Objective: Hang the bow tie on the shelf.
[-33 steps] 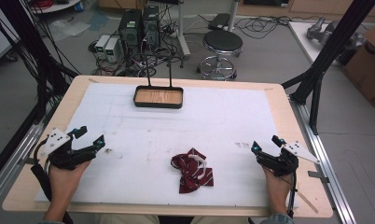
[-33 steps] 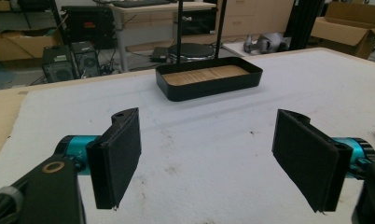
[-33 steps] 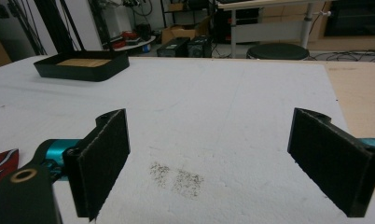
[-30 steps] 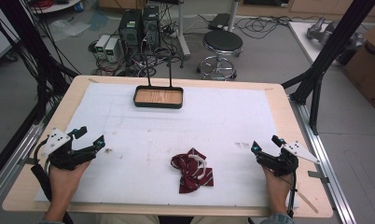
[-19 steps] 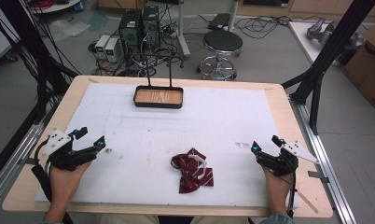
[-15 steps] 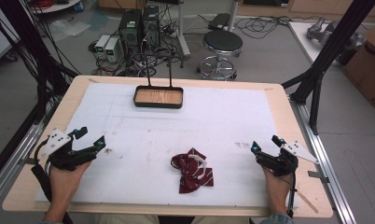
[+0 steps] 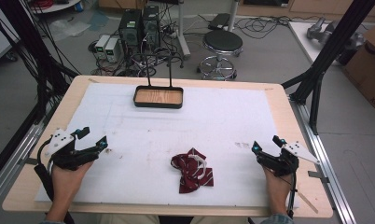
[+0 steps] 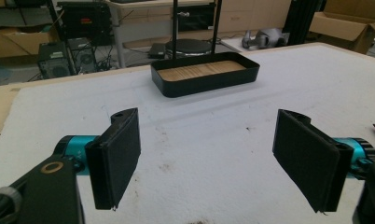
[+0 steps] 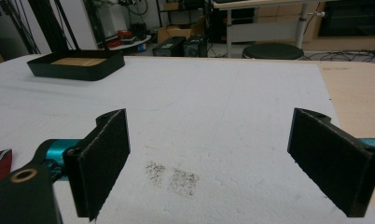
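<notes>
High view first: a crumpled dark red striped bow tie (image 7: 191, 170) lies on the white mat (image 7: 223, 121) near the desk's near edge, about midway between the two grippers and well apart from each. The left gripper (image 7: 93, 139) rests by the desk's left edge and the right gripper (image 7: 265, 145) by its right edge, both with jaws spread and nothing in them. A black tray (image 7: 158, 97) with a wooden floor sits empty at the middle of the far edge, with a thin black stand rising behind it. Judging from this, nothing is done yet: the bow tie is untouched, and reaching, grasping and any carrying are all left. Left gripper view: its jaws stand wide apart over bare mat, the tray straight ahead, and a red tip of the bow tie peeks in at the right border. Right gripper view: its jaws gape equally wide around a dark smudge (image 9: 172, 176) on the mat, the tray far off at the left. Nothing lies between either gripper and the bow tie, so no obstacle seems to hinder a reach.
</notes>
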Available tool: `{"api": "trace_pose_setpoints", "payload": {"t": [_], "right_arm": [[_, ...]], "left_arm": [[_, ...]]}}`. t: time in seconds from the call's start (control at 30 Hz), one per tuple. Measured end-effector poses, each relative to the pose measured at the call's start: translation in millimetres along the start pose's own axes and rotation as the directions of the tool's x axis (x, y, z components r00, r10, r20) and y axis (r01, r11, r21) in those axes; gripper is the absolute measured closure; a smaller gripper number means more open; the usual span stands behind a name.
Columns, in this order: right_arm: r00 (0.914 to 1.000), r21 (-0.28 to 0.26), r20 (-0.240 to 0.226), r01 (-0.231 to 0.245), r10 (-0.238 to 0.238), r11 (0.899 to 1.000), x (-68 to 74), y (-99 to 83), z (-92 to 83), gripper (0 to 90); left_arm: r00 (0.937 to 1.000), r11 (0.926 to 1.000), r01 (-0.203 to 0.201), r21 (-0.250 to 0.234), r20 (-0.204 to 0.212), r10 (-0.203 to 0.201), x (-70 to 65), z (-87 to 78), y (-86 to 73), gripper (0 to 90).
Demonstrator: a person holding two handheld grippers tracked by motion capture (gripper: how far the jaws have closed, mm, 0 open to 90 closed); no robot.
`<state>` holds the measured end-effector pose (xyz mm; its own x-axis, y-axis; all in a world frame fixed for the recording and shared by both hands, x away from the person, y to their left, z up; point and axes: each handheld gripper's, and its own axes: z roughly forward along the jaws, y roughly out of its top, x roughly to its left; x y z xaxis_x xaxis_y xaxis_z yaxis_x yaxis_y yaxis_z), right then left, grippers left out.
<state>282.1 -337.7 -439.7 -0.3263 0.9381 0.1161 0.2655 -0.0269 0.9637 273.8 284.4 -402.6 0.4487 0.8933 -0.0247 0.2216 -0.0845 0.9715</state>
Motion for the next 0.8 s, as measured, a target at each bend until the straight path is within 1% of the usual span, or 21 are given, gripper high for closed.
{"api": "trace_pose_setpoints", "payload": {"t": [0.13,0.2,0.27,0.3,0.33,0.37,0.4,0.43,0.47,0.5,0.57,0.6,0.63,0.7,0.73,0.77,0.8], "right_arm": [[1.0,-0.005,0.003,0.006,-0.006,1.0,0.6,0.4,-0.3,13.1],[0.9999,-0.009,0.002,0.011,-0.011,1.0,1.2,0.8,-1.0,13.4],[0.9999,-0.004,-0.009,0.009,-0.009,1.0,4.1,0.8,-2.7,13.4],[0.9997,-0.001,-0.021,0.012,-0.012,1.0,8.0,0.5,-3.9,13.4],[0.9997,-0.001,-0.021,0.012,-0.012,1.0,8.0,0.5,-3.9,13.4],[0.9986,-0.002,-0.043,0.03,-0.03,1.0,15.9,1.9,-4.7,13.4],[0.9986,-0.002,-0.043,0.03,-0.03,1.0,15.9,1.9,-4.7,13.4],[0.9973,-0.002,-0.063,0.038,-0.038,0.999,25.8,3.6,-4.7,13.4],[0.9973,-0.002,-0.063,0.038,-0.038,0.999,25.8,3.6,-4.7,13.4],[0.9953,0.006,-0.086,0.046,-0.045,0.999,35.9,4.1,-3.8,13.3],[0.9931,0.017,-0.104,0.056,-0.054,0.998,48.4,3.4,-3.3,13.4],[0.9931,0.017,-0.104,0.056,-0.054,0.998,48.4,3.4,-3.3,13.4],[0.9897,0.03,-0.135,0.054,-0.049,0.998,61.4,2.4,-2.6,13.4],[0.9856,0.038,-0.159,0.065,-0.059,0.997,74.8,2.0,-1.4,13.4],[0.9833,0.041,-0.17,0.072,-0.064,0.997,79.2,1.9,-0.9,13.4],[0.9788,0.041,-0.191,0.083,-0.073,0.996,86.9,1.3,0.2,13.4],[0.9771,0.044,-0.199,0.086,-0.075,0.995,91.9,0.9,0.4,13.4]], "left_arm": [[1.0,1.0,-0.007,0.002,0.004,0.007,-0.3,-0.4,1.0,23.8],[1.0,1.0,-0.002,-0.007,0.0,0.002,1.0,-0.8,2.4,23.7],[1.0,1.0,-0.002,-0.003,-0.001,0.002,1.4,-0.9,2.4,23.7],[1.0,1.0,0.001,-0.003,-0.001,-0.001,1.2,-0.5,2.0,23.8],[1.0,1.0,0.0,0.0,-0.001,0.0,1.2,0.0,1.7,23.8],[1.0,1.0,-0.001,0.004,0.002,0.001,1.0,0.9,1.2,23.8],[1.0,1.0,-0.003,0.008,0.003,0.003,0.9,1.3,1.1,23.8],[1.0,0.9999,-0.005,0.011,0.003,0.005,0.4,2.5,1.1,23.7],[1.0,0.9999,-0.005,0.011,0.003,0.005,0.4,2.5,1.1,23.7],[1.0,0.9999,-0.005,0.012,0.005,0.005,0.2,4.0,1.4,23.7],[0.9999,0.9999,-0.004,0.011,0.009,0.004,-0.3,5.2,1.1,23.7],[0.9999,0.9999,-0.004,0.011,0.009,0.004,-0.3,5.2,1.1,23.7],[0.9999,0.9999,-0.003,0.011,0.013,0.003,-0.8,5.6,1.0,23.7],[0.9999,1.0,-0.006,0.007,0.016,0.006,-1.3,5.6,2.0,23.7],[0.9999,1.0,-0.006,0.007,0.016,0.006,-1.3,5.6,2.0,23.7],[0.9999,1.0,-0.006,0.001,0.015,0.006,-1.1,5.5,2.4,23.7],[0.9999,1.0,-0.006,0.001,0.015,0.006,-1.1,5.5,2.4,23.7]]}}
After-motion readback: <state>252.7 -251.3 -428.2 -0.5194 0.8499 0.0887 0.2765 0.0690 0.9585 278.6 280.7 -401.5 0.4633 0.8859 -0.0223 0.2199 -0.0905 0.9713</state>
